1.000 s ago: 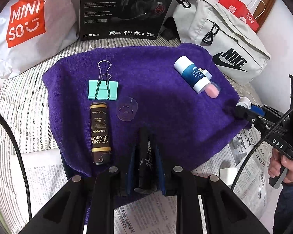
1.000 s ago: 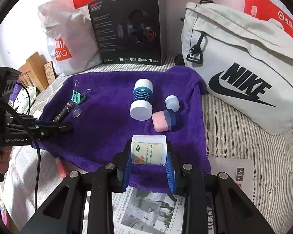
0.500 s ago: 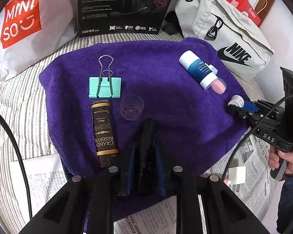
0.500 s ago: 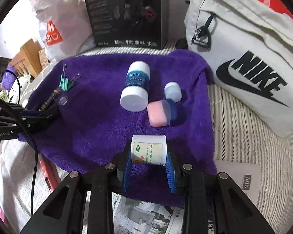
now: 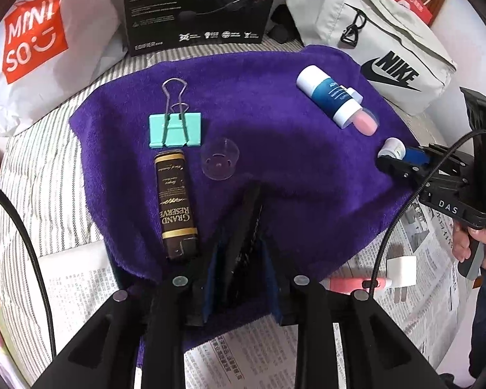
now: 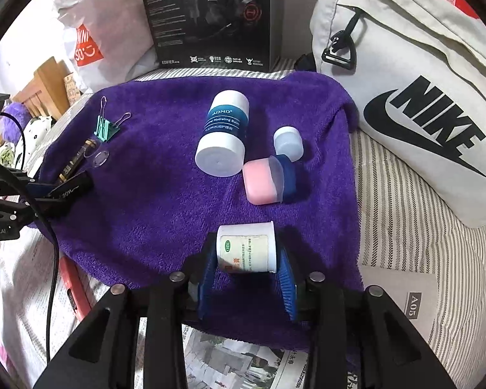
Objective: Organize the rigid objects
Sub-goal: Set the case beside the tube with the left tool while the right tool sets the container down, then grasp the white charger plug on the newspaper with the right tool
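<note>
— What covers the bed?
— A purple towel (image 6: 165, 201) on striped bedding (image 6: 401, 227). The right claw (image 6: 246, 256) grips a white jar (image 6: 247, 251) above it; the left claw (image 5: 243, 246) clamps a black pen (image 5: 248, 227).

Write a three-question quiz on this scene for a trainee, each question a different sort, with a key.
1. True or false: the right tongs hold a small white labelled bottle.
2. Multiple choice: what lies just beyond the top end of the brown Grand Reserve tube on the purple towel?
A. a teal binder clip
B. a red stapler
C. a metal spoon
3. Fill in: the left tongs are closed on a slim ____-coloured object.

Key
1. True
2. A
3. black
</note>
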`<state>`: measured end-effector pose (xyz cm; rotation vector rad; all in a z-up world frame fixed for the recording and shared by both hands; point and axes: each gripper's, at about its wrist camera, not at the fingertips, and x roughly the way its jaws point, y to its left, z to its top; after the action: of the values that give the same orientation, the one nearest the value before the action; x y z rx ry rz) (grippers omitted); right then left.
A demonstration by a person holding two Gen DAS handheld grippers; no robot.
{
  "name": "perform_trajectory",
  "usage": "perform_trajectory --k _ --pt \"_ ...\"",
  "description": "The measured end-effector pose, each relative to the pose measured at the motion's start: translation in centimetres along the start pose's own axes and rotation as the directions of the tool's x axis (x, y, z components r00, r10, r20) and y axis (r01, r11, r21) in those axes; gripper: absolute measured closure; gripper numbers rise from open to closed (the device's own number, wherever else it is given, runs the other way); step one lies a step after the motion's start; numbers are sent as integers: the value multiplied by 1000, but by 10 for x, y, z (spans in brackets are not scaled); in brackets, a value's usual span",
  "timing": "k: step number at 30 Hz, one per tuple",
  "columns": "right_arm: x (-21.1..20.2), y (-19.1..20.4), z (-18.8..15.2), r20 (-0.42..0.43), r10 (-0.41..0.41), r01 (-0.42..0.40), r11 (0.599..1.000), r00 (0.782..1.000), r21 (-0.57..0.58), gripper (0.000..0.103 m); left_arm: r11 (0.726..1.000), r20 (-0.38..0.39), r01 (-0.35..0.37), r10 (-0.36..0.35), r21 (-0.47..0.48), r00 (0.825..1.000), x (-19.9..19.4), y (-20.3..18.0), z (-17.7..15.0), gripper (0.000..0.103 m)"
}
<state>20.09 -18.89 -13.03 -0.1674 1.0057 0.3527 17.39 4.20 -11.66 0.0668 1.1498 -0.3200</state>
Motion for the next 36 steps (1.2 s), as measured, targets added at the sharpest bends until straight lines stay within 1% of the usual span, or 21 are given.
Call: perform_trajectory --k 3,5,7,8,9,16,20,22,25,28,31,36 --pt "-2 -2 0 -8 3 -3 1000 1000 12 63 999 -6 -38 38 2 999 -5 1 -1 66" --pt "-4 -4 -1 -13 11 -11 1000 1000 23 61 999 -8 -45 45 12 999 -9 1 -2 65" --pt "-8 -3 -1 -9 5 -4 1000 1000 24 54 998 -10 -60 61 23 998 -12 -1 -2 63" --pt "-11 -3 -2 -5 0 0 1000 1000 24 53 997 -11 -75 75 30 997 -14 -2 -2 59" --pt "-14 -3 -2 -1 -4 4 1000 1000 26 52 995 -11 -89 90 34 996 -16 -2 -2 56" --pt "-45 -4 -14 43 -1 0 999 999 43 52 992 10 -121 120 38 993 -41 -6 -13 53" --pt "-69 2 -27 81 11 -15 999 997 44 52 990 34 -132 130 49 991 -57 -15 -24 47" --pt "-81 10 -35 98 22 -25 999 995 33 51 991 43 -131 129 42 991 -63 -19 -32 47" --pt "-92 23 -46 109 38 -39 999 993 11 51 994 58 -105 103 33 993 -69 -23 -43 47" --pt "-98 40 -58 107 64 -62 998 992 -20 51 995 72 -105 104 0 992 -71 -26 -58 47" --pt "-95 56 -71 95 88 -83 995 992 -56 51 992 72 -117 120 -45 990 -68 -28 -70 47" --pt "-81 75 -90 54 116 -110 989 992 -99 51 991 56 -120 124 -66 991 -60 -28 -92 47"
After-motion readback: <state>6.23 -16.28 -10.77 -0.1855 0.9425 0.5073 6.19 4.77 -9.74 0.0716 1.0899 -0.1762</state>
